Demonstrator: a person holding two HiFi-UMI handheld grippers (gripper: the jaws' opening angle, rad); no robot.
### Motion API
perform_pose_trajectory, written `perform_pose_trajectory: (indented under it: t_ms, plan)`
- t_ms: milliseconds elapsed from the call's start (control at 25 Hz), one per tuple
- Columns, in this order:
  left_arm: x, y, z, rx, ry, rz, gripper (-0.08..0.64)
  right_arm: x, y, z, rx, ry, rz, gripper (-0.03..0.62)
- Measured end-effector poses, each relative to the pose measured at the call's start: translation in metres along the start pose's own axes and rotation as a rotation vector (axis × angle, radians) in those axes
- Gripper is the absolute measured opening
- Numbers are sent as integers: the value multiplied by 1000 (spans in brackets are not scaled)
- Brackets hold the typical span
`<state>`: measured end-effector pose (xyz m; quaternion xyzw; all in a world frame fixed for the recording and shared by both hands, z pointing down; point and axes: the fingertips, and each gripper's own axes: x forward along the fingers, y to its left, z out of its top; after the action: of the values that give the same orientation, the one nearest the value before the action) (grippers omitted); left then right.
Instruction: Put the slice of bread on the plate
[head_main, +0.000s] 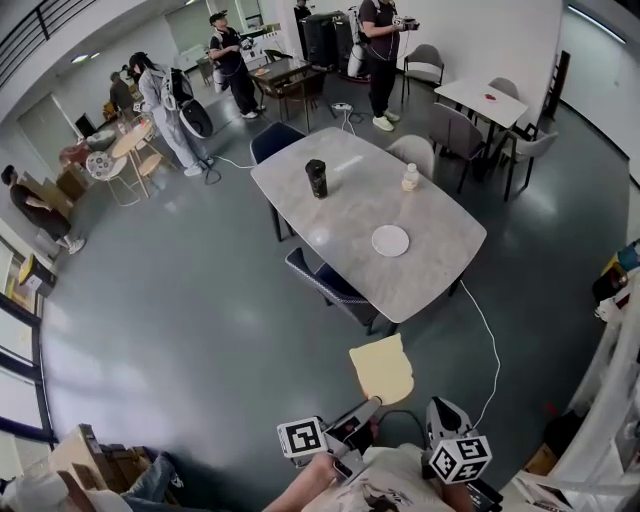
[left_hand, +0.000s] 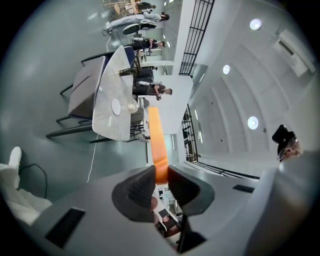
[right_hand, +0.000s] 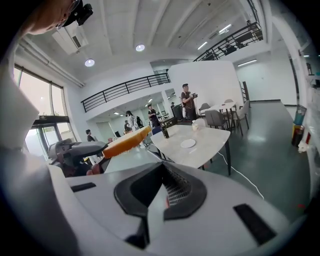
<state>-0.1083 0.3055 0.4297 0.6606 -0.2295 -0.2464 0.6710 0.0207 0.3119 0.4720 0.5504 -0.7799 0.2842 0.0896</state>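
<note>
The left gripper (head_main: 368, 404) is held level, jaws pinched on one edge of the slice of bread (head_main: 381, 368), pale yellow with an orange-brown crust, flat above grey floor (head_main: 200, 330). The right gripper (right_hand: 161, 172) is tilted downward beside it, jaws closed, empty. The plate (head_main: 390, 240) lies on the table (head_main: 340, 215), well apart across open floor.

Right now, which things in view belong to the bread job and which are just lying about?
Job: slice of bread, clamped in the left gripper; plate on the table.
Lying about: dark cup, small white bottle, white cable on the floor.
</note>
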Motion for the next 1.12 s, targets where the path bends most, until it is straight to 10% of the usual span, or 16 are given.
perform_pose_trajectory:
  t_ms: [560, 1120]
  plan:
    - [18, 24, 53, -93, 15, 22, 87, 64, 2, 2, 21, 60, -7, 5]
    - [158, 6, 157, -51, -51, 16, 87, 187, -80, 122, -2, 16, 46, 5]
